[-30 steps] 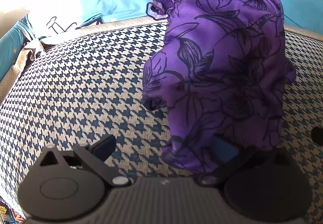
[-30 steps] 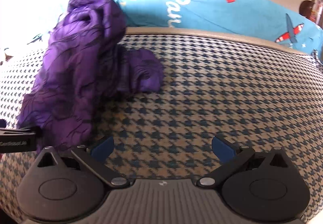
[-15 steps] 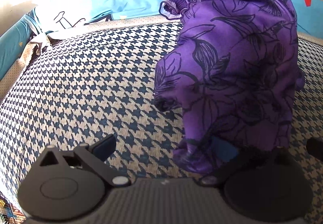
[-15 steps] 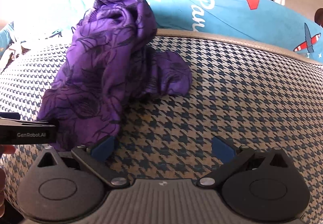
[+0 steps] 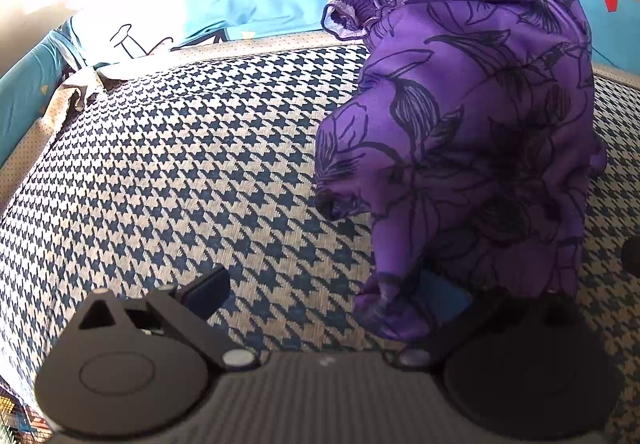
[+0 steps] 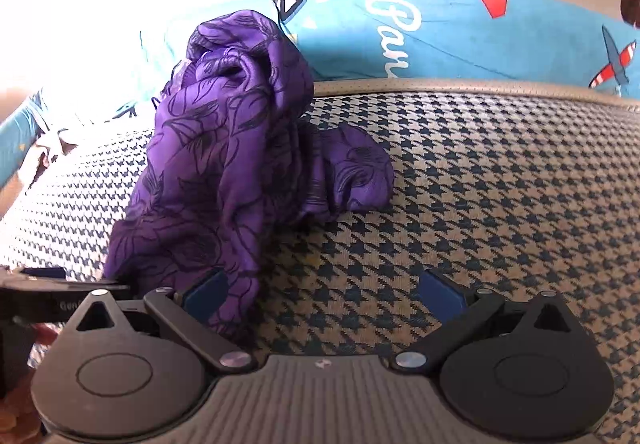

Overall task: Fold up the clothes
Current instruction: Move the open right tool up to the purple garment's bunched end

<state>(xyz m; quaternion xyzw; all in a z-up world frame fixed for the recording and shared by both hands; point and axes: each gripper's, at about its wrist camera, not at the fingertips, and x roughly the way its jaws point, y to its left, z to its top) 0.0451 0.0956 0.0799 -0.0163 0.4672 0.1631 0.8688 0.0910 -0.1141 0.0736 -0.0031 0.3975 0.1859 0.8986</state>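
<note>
A crumpled purple garment [image 5: 472, 132] with a dark floral print stands bunched up on the houndstooth cushion [image 5: 180, 172], filling the right half of the left wrist view and the left-centre of the right wrist view [image 6: 224, 172]. The left gripper [image 5: 324, 296] has its fingers spread apart, the right-hand finger draped by the garment's lower edge. The right gripper [image 6: 322, 292] is likewise spread wide over the cushion, its left finger touching the cloth, with a blue printed sheet [image 6: 460, 32] across the upper frame.
</note>
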